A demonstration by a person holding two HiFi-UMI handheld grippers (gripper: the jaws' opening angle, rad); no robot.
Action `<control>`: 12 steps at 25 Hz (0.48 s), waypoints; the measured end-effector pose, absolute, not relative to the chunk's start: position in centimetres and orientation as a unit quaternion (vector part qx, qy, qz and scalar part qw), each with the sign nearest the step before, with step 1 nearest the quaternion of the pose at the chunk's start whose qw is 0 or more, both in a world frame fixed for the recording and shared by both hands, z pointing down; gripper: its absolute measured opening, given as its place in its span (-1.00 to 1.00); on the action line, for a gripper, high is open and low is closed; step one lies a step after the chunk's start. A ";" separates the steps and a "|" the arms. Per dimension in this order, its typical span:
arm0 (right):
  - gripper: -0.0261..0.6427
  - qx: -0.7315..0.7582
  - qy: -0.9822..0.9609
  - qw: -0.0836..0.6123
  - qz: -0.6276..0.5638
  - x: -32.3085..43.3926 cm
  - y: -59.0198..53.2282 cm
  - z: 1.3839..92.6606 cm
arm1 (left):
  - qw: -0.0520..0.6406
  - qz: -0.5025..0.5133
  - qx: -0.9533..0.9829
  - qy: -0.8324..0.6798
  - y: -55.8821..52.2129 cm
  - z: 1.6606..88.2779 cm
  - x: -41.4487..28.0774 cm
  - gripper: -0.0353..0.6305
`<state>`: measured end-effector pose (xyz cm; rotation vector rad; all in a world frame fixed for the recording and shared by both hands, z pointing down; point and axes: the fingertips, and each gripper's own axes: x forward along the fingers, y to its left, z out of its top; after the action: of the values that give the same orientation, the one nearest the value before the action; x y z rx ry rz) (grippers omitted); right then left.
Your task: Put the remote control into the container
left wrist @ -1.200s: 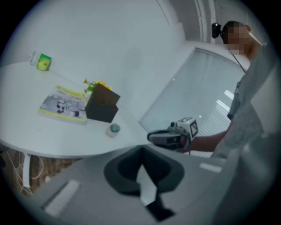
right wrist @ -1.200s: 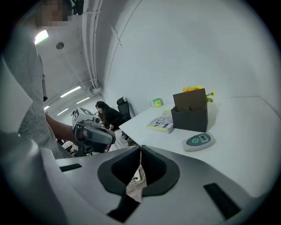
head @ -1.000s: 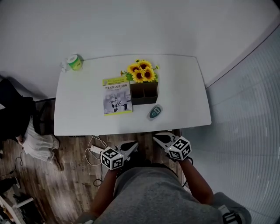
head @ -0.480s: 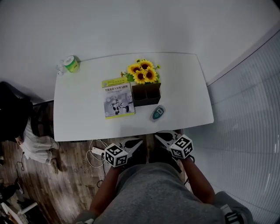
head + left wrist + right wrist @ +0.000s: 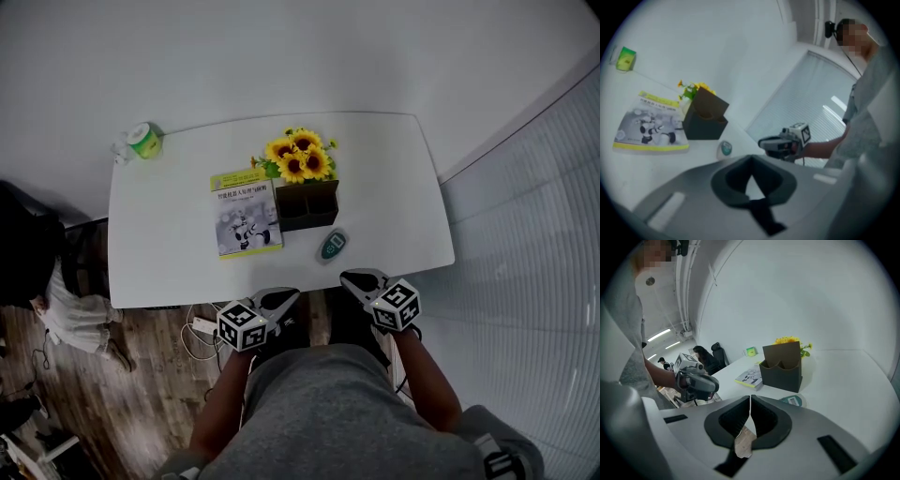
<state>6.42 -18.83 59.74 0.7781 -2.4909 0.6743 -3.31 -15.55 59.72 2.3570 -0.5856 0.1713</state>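
Note:
A small teal-faced remote control (image 5: 333, 246) lies flat on the white table (image 5: 169, 253), just right of and in front of a dark two-compartment container (image 5: 307, 206). It also shows as the remote (image 5: 725, 148) in the left gripper view and the remote (image 5: 792, 401) in the right gripper view, with the container (image 5: 782, 366) behind it. My left gripper (image 5: 284, 298) and right gripper (image 5: 353, 278) hover off the table's near edge, both shut and holding nothing. Neither touches the remote.
Sunflowers (image 5: 298, 157) stand behind the container. A booklet (image 5: 246, 211) lies to its left, and a green object (image 5: 144, 141) sits at the far left corner. Cables and a power strip (image 5: 202, 323) lie on the wooden floor. A glass partition (image 5: 525, 234) runs along the right.
Both grippers have drawn a little nearer to the table's front edge, the right one most. The remote and container have not moved on the table. The jaws stayed shut.

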 end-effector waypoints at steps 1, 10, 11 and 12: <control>-0.87 0.276 -0.904 0.221 0.242 6.2 -19.1 59.7 | 0.346 0.064 0.908 -0.229 -16.0 59.7 -3.2 -0.90; -0.87 0.232 -0.912 0.242 0.237 7.5 -20.5 60.3 | 0.350 0.074 0.894 -0.270 -19.2 60.6 -1.0 -0.90; -0.87 0.229 -0.912 0.244 0.238 7.7 -20.7 60.4 | 0.352 0.074 0.891 -0.276 -19.6 60.8 -0.7 -0.90; -0.87 0.226 -0.912 0.245 0.239 8.0 -20.9 60.5 | 0.353 0.075 0.889 -0.284 -20.0 60.9 -0.5 -0.90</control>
<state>8.00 -20.94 60.50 0.6182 -2.4891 0.6526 -0.49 -19.96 60.86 2.2989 -0.7338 0.1944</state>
